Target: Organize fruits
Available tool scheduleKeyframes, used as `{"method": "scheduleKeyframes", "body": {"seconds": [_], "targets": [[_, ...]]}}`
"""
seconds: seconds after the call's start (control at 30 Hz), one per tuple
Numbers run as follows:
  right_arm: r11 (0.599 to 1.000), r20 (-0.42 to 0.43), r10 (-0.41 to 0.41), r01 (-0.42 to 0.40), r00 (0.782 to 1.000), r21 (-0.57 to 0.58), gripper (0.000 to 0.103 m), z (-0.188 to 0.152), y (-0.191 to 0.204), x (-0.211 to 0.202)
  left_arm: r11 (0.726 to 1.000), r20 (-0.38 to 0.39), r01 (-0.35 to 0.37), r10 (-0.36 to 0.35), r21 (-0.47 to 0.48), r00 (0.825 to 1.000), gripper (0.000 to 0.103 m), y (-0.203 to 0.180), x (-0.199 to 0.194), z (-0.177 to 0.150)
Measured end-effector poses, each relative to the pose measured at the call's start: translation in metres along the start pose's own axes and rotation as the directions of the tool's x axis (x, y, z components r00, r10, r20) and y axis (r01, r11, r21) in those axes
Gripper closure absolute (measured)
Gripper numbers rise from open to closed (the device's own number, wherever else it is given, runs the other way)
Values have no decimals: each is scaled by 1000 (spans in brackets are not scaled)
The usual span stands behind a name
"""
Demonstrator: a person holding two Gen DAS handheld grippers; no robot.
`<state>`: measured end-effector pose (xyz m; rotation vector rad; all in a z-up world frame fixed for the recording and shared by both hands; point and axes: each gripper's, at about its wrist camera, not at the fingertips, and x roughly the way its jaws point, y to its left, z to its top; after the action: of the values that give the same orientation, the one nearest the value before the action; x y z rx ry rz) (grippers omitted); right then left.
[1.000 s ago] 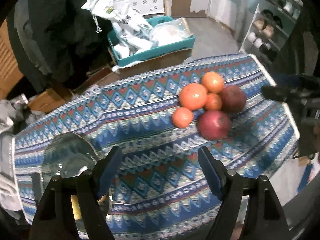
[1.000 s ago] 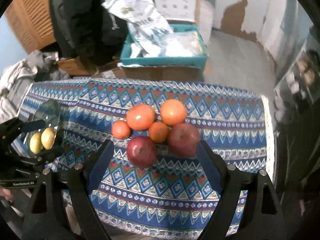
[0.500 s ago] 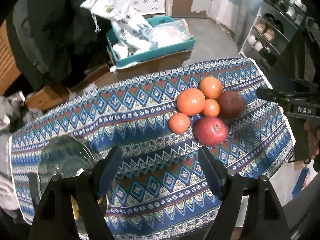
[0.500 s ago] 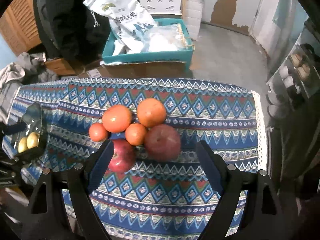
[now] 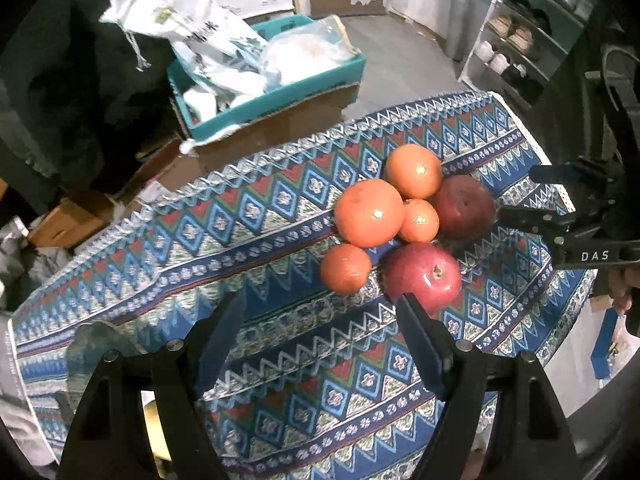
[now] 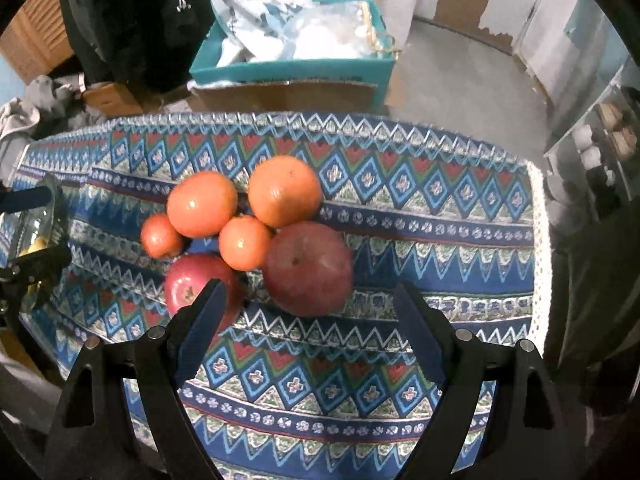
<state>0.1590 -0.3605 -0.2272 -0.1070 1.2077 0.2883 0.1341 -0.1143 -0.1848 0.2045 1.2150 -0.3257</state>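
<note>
The fruits lie in one tight cluster on the patterned tablecloth [image 6: 400, 216] of the table, nearer its right edge, with free cloth on the left up to the glass plate [image 5: 92, 352]. Four oranges [image 6: 202, 209] are glossy, and two red apples [image 6: 309, 269] touch them. The right gripper [image 6: 308, 312] is wide open just before the larger apple; the left gripper [image 5: 320, 320] is wide open and empty too.

A lived-in home room; a table with a patterned cloth [image 6: 400, 208], a teal crate [image 6: 292, 70] of bags on the floor, a shoe rack [image 5: 520, 40], peeling wall paint [image 6: 464, 4].
</note>
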Motion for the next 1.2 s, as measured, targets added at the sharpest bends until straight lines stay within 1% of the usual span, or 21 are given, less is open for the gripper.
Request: {"method": "scheduleKeyframes", "body": {"seconds": [0.13, 0.37, 0.53, 0.7, 0.87, 1.1, 1.2], "targets": [[1000, -15, 10, -10, 1000, -22, 18, -2, -1, 16, 1000, -45, 21, -22, -3, 999, 23, -1, 23, 0], [998, -61, -1, -3, 998, -67, 18, -2, 2, 42, 998, -78, 57, -60, -37, 995, 23, 4, 53, 6], [993, -81, -18, 9, 997, -115, 18, 0, 8, 58, 996, -105, 67, -73, -57, 992, 23, 9, 75, 8], [989, -102, -38, 22, 994, -149, 18, 3, 14, 73, 994, -115, 82, -89, -68, 989, 23, 9, 86, 13], [990, -111, -32, 16, 993, -143, 18, 7, 16, 83, 992, -138, 101, -111, -75, 984, 23, 5, 99, 18], [986, -112, -37, 18, 993, -169, 18, 17, 18, 98, 994, -176, 90, -101, -70, 979, 23, -1, 117, 18], [985, -111, -31, 12, 993, -172, 18, 18, 17, 101, 995, -157, 89, -96, -50, 983, 23, -3, 119, 18]]}}
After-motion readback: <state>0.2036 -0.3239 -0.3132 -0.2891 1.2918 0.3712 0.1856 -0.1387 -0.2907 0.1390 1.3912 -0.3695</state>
